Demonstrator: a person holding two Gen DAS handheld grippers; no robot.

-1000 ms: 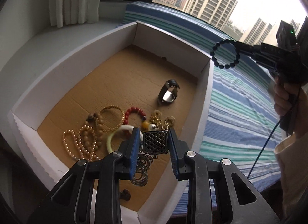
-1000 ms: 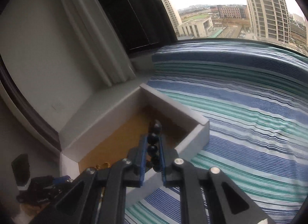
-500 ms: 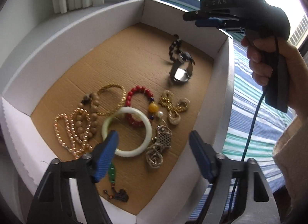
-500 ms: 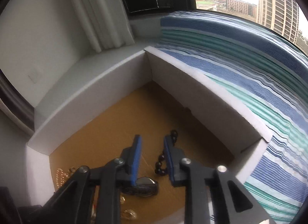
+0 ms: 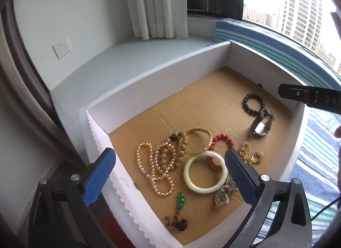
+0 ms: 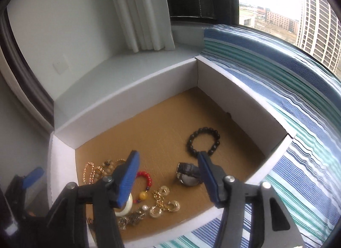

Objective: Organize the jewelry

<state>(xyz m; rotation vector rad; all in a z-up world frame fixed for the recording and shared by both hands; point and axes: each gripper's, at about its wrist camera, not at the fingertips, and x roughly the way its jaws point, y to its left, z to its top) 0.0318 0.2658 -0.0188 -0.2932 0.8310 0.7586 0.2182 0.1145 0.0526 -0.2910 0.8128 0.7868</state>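
Left wrist view: the left gripper [image 5: 169, 163] hangs over the near end of a shallow white box [image 5: 149, 81] with a bare brown corrugated floor, its ridged blue pads spread wide and still opening, with nothing pressed between them. Straight foam-like walls ring the floor; the far half is open cardboard. Jewelry crowds the near half: a smooth pale jade bangle [image 5: 203, 172], a peach pearl strand [image 5: 156, 171], tan wooden beads [image 5: 169, 154], a twisted gold bangle [image 5: 197, 141], red beads [image 5: 220, 141], gold chain earrings [image 5: 250, 154], a silver mesh piece with rings [image 5: 224, 191] and a green pendant [image 5: 180, 201]. By the right wall lie a black bead bracelet [image 5: 253, 105] and a watch [image 5: 261, 123], under the dark arm of the right gripper [image 5: 310, 97].

Right wrist view: the right gripper [image 6: 168, 161] is half spread and opening, holding nothing. Its right pad overlaps the black bead bracelet, which lies flat on the cardboard, with the watch just beside it. A striped blue and green bedspread [image 6: 298, 102] borders the box's right wall.
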